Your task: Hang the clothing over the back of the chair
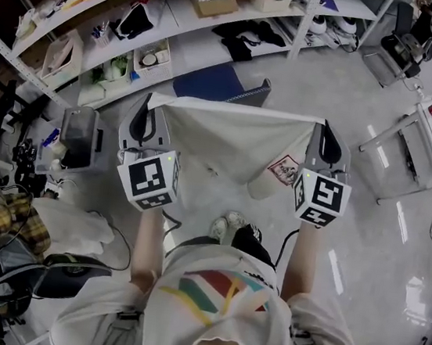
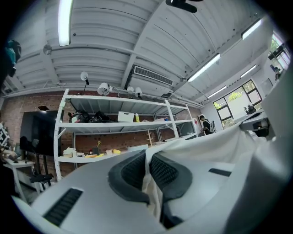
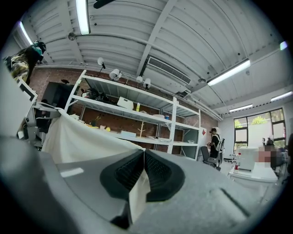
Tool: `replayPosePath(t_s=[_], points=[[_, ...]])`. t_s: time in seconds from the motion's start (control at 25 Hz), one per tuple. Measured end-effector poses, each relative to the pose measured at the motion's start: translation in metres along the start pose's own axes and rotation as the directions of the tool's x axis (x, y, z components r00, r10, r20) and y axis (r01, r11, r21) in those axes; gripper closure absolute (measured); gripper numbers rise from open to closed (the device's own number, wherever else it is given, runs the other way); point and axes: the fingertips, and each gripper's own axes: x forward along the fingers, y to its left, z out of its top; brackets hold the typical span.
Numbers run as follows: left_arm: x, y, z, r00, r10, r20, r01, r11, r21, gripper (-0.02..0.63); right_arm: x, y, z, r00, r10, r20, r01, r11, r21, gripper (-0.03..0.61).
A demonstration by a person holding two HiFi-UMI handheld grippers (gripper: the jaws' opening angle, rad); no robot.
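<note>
The white garment [image 1: 228, 142] hangs in the air, its top edge stretched straight across from the left gripper [image 1: 150, 104] to the right gripper [image 1: 320, 128]. Each has its jaws pressed together on a top corner. The blue chair [image 1: 212, 82] stands just beyond that edge (a little nearer the left hand, I'd say). Shelves [image 1: 179, 33] stand behind it, and nothing I can see lies between.

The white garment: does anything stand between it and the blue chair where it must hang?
Nothing visible does. The left gripper and the right gripper hold the white garment stretched by its top edge, and the blue chair stands just beyond that edge. The cloth hides what lies below it.
</note>
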Motion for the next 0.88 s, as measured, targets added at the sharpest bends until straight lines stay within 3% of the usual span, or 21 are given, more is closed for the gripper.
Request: replayPosePath(t_s=[0.28, 0.44, 0.72, 0.88], points=[[0.025, 0.008, 0.028, 1.000, 0.023, 0.013, -0.023, 1.000, 0.012, 0.598, 0.031, -0.007, 0.034, 0.997, 0.038, 0.061, -0.036, 0.999, -0.034, 0.571], [0.046, 0.006, 0.054, 0.998, 0.015, 0.062, -0.018, 0.999, 0.044, 0.598, 0.055, -0.021, 0.063, 0.988, 0.069, 0.140, -0.058, 0.995, -0.077, 0.569], [0.092, 0.023, 0.121, 0.983, 0.055, 0.176, -0.077, 0.989, 0.124, 0.598, 0.116, -0.038, 0.158, 0.938, 0.169, 0.303, -0.100, 0.968, -0.232, 0.571], [0.113, 0.034, 0.155, 0.975, 0.084, 0.207, -0.117, 0.981, 0.156, 0.598, 0.151, -0.041, 0.202, 0.914, 0.212, 0.346, -0.128, 0.959, -0.251, 0.571]])
